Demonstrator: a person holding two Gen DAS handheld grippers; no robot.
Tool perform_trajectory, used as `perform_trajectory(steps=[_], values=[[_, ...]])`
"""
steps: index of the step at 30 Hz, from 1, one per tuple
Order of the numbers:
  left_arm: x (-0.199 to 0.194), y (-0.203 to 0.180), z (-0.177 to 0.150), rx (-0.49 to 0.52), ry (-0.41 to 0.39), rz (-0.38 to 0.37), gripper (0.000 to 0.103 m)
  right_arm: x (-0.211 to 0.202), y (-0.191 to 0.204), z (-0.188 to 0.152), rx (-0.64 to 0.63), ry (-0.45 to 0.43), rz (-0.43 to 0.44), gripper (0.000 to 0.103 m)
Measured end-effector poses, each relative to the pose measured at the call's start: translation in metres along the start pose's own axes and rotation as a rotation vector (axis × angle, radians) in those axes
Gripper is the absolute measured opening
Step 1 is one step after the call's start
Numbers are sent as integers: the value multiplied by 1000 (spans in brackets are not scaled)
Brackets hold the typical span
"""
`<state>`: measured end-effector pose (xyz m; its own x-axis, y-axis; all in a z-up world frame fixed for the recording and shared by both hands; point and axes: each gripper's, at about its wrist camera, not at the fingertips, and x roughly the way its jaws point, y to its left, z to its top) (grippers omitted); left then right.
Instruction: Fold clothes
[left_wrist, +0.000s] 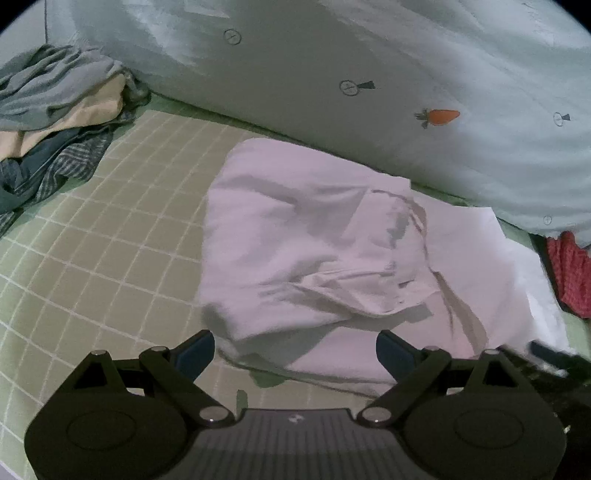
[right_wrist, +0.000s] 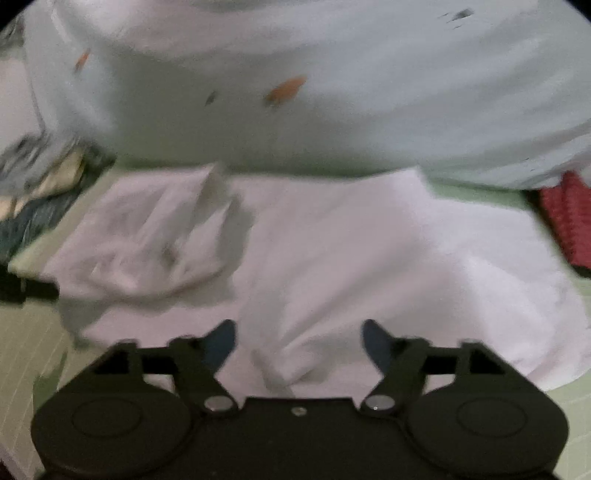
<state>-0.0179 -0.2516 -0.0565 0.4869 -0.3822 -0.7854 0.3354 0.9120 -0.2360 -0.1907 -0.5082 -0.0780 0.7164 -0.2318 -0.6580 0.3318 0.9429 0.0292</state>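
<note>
Left gripper (left_wrist: 295, 349) is spread wide, holding nothing; right gripper (right_wrist: 299, 341) same. Pink garment (left_wrist: 310, 258) lies half-folded on the green checked sheet (left_wrist: 103, 221).

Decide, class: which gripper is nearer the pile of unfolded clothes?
Left. The left gripper sits at the white garment's left edge, nearer the pile. The right gripper is over the garment's middle, farther away.

No readable text, numbers or brand names in either view. Only signs: embroidered motifs on pale duvet (left_wrist: 369, 74) — orange carrot (left_wrist: 441, 116) at 2 o'clock of left wrist view; small circled marks (left_wrist: 232, 37) at 12 o'clock, too small to read. Right wrist view: blurred orange carrot motif (right_wrist: 286, 89) on same duvet (right_wrist: 369, 92), 12 o'clock.
</note>
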Motion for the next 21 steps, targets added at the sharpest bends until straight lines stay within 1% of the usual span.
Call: perform_trajectory(steps=[2, 3, 5, 8, 12, 14, 16, 20, 21], values=[[1, -11, 0, -6, -10, 10, 95, -4, -32, 7, 36, -38, -38, 101], [2, -16, 0, -9, -16, 15, 95, -2, -52, 10, 58, -48, -60, 103], [3, -27, 2, -14, -29, 30, 95, 4, -92, 14, 96, -53, -108, 103], [4, -42, 4, -17, -47, 67, 95, 20, -156, 16, 142, -32, -199, 103], [5, -59, 5, -24, -48, 122, 95, 44, -238, 12, 190, 13, -313, 103], [7, -67, 6, -21, -41, 153, 95, 59, -267, 9, 218, 38, -348, 103], [9, -75, 7, -20, -31, 181, 95, 74, -293, 7, 247, 65, -365, 103], [9, -87, 9, -8, -13, 217, 95, 97, -317, 3, 262, 127, -367, 103], [10, -90, 9, -4, -9, 223, 95, 100, -320, 1, 292, 124, -352, 102]])
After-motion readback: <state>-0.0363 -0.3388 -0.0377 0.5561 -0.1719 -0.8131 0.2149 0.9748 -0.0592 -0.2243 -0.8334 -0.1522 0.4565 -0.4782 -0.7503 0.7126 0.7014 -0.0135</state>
